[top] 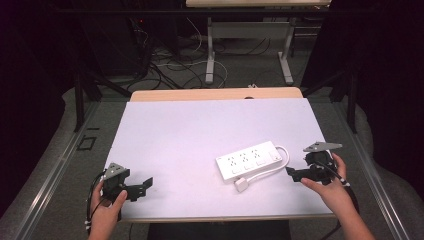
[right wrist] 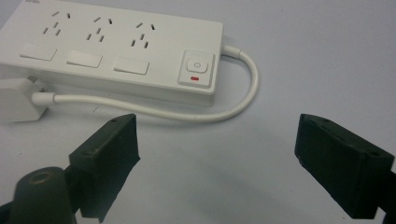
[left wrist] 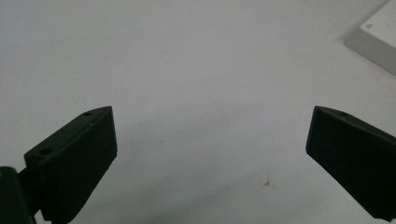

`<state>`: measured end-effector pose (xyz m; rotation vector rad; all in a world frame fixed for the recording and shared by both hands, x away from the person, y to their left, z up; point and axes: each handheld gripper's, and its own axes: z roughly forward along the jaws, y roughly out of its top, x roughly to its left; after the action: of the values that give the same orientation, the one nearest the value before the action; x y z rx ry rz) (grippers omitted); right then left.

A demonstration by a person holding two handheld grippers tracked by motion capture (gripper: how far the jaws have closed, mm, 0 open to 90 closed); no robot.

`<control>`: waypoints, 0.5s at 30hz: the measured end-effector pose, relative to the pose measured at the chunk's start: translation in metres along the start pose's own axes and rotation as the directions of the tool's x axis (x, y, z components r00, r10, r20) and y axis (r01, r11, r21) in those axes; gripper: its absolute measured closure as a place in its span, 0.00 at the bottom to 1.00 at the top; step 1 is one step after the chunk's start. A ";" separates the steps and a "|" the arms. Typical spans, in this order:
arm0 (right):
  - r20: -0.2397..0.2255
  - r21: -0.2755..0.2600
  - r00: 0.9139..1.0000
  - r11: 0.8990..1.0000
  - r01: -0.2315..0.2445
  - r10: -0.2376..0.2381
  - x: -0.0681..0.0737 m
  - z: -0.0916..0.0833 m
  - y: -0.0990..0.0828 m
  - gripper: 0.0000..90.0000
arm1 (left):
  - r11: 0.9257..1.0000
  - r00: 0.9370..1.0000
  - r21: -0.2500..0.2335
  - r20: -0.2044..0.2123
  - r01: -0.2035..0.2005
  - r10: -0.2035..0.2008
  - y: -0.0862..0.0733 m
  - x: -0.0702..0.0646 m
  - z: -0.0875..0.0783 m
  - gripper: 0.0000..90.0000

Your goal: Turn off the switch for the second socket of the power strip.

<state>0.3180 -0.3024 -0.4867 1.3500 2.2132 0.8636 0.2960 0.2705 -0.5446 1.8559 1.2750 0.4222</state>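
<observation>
My right tongs (right wrist: 215,140) stand wide with nothing between them, aimed at the power strip (right wrist: 116,51), whose cord (right wrist: 243,93) loops just ahead of the tips. The strip lies right of centre on the counter (top: 165,130), its long axis slanting away to the right. My left tongs (left wrist: 210,149), also wide and empty, sit well apart from it, so the right is nearer.

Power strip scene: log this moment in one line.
white plastic power strip: flat on table, cord looped to plug | right gripper: open, near cord | left gripper: open, apart
</observation>
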 end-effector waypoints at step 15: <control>-0.015 0.070 0.998 0.996 0.063 -0.062 -0.002 -0.001 0.006 0.17 | 1.000 1.000 0.002 -0.001 0.000 0.000 0.000 -0.001 0.001 0.02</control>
<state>0.3219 -0.3020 -0.4818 1.3027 2.3027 0.7816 0.2962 0.2695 -0.5450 1.8578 1.2759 0.4220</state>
